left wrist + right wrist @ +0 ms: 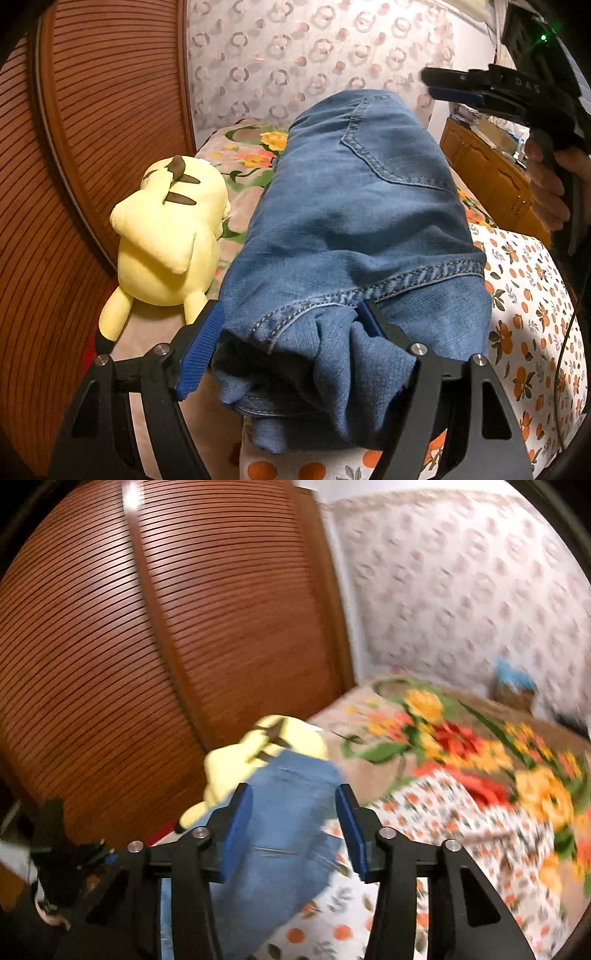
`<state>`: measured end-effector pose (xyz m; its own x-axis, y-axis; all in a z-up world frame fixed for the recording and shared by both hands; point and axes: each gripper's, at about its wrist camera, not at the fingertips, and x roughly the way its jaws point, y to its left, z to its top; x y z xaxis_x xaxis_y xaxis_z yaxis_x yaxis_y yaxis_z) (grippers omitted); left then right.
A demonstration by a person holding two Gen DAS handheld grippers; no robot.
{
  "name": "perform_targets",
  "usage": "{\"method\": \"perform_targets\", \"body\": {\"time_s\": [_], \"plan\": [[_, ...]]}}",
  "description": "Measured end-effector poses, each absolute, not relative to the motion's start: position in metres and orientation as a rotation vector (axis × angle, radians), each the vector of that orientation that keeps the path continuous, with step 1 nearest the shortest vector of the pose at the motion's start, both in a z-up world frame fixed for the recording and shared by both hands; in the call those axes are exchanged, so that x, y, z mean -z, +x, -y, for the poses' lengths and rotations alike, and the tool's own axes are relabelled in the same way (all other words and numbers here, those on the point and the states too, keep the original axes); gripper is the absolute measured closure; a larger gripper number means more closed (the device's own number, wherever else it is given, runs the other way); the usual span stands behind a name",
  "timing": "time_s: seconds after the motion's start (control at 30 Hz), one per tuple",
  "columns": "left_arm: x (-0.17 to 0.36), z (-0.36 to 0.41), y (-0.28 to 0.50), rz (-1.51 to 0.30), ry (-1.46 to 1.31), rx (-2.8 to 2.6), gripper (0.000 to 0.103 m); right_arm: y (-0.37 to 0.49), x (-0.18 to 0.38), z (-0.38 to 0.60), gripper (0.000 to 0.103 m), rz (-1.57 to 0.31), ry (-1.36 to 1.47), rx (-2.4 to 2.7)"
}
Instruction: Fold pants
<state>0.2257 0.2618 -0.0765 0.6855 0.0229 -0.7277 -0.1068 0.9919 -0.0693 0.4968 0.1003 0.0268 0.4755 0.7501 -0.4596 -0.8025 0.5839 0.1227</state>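
The blue jeans [351,221] lie folded in a thick bundle on the bed, back pocket up. My left gripper [291,328] is open around the near end of the bundle, hem fabric bunched between its blue pads [201,350]. My right gripper [293,827] is open and empty, held in the air above the jeans [288,834]; its view is blurred. The right gripper also shows at the upper right of the left wrist view [443,86], held by a hand, above and apart from the jeans.
A yellow plush toy [170,240] lies left of the jeans, touching or almost touching them. A slatted wooden wardrobe [92,147] stands at the left. The bed has an orange-print sheet [535,295] and a floral blanket [461,738]. A wooden cabinet [487,173] stands at the right.
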Motion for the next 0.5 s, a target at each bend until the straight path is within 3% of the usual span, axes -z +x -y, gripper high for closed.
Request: {"method": "perform_targets", "body": {"time_s": [0.17,0.3,0.5], "plan": [[0.082,-0.262,0.225,-0.815,-0.111,-0.075,0.027,0.51,0.02,-0.135,0.074,-0.58,-0.234,-0.878],[0.086,-0.261,0.225,-0.811,-0.119,-0.067,0.027,0.538,0.061,-0.14,0.075,-0.694,-0.212,-0.829],[0.073,-0.257,0.218,-0.787,-0.11,-0.101,0.027,0.511,0.037,-0.118,0.075,-0.627,-0.143,-0.8]]}}
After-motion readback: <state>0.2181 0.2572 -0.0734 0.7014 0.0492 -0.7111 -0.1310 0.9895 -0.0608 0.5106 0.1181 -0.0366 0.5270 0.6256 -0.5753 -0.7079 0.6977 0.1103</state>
